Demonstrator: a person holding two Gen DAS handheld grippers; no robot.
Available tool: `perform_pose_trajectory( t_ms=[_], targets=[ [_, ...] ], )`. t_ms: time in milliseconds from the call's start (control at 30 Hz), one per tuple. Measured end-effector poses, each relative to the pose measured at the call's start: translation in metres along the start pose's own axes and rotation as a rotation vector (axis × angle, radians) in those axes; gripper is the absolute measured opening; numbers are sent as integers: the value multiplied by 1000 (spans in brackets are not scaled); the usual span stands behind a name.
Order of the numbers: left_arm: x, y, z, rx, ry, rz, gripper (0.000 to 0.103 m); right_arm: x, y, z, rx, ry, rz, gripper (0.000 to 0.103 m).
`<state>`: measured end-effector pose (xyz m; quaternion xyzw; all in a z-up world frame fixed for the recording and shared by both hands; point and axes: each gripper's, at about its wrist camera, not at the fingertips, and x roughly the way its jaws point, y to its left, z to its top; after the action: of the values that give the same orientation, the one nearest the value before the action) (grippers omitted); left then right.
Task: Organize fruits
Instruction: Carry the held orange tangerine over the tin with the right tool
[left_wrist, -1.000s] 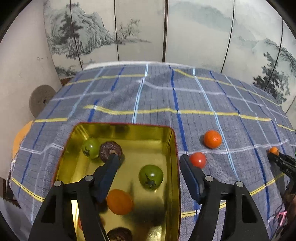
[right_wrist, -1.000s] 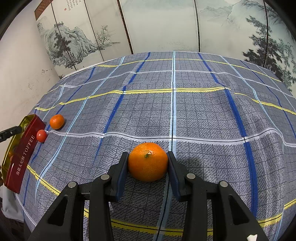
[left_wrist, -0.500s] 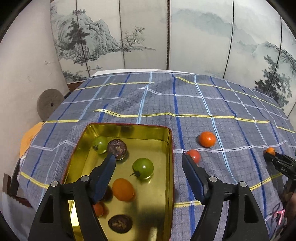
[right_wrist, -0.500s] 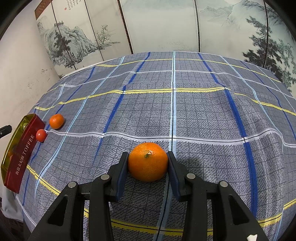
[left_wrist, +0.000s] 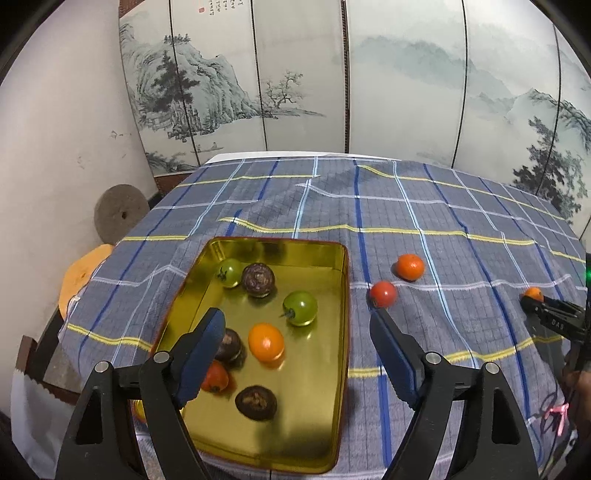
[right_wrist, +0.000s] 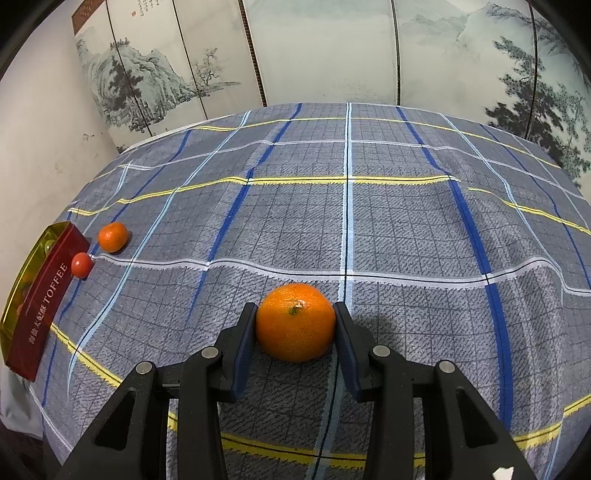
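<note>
Fruits were being gathered into the gold tin (left_wrist: 334, 373) — an orange (right_wrist: 295, 321) was squeezed by the right gripper (right_wrist: 295, 332) for carrying, while the empty left gripper (left_wrist: 297, 354) was opening.

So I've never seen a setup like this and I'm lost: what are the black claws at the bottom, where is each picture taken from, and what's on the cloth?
There is no robot here. A person holds a two-finger gripper in each hand, and a wide-angle camera on each looks out along its fingers.

The left view shows the left gripper over a gold tin. Its jaws are opening, with nothing gripped. In the tin lie green, orange, red and dark brown fruits. Beside it on the checked cloth sit a red tomato and a small orange.

The right view shows the right gripper shut on a large orange that rests on the cloth. The tin's red side reads TOFFEE.
</note>
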<state>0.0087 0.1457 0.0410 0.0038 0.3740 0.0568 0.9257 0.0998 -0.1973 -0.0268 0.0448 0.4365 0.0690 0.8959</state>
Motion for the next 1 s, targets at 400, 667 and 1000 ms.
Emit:
perform_pose_trajectory(
  t_ms=[400,667,1000],
  targets=[
    [-9,1,-18,5,-1,13,81,-44,31,-15,-29,-43,64,38],
    [-14,15,-27,-18,2,20,81,-71,87,-14,-114,-72,143,38],
    [-24,51,-43,-66,-2,75,81,-93,174,-7,-235,-83,289,38]
  ],
)
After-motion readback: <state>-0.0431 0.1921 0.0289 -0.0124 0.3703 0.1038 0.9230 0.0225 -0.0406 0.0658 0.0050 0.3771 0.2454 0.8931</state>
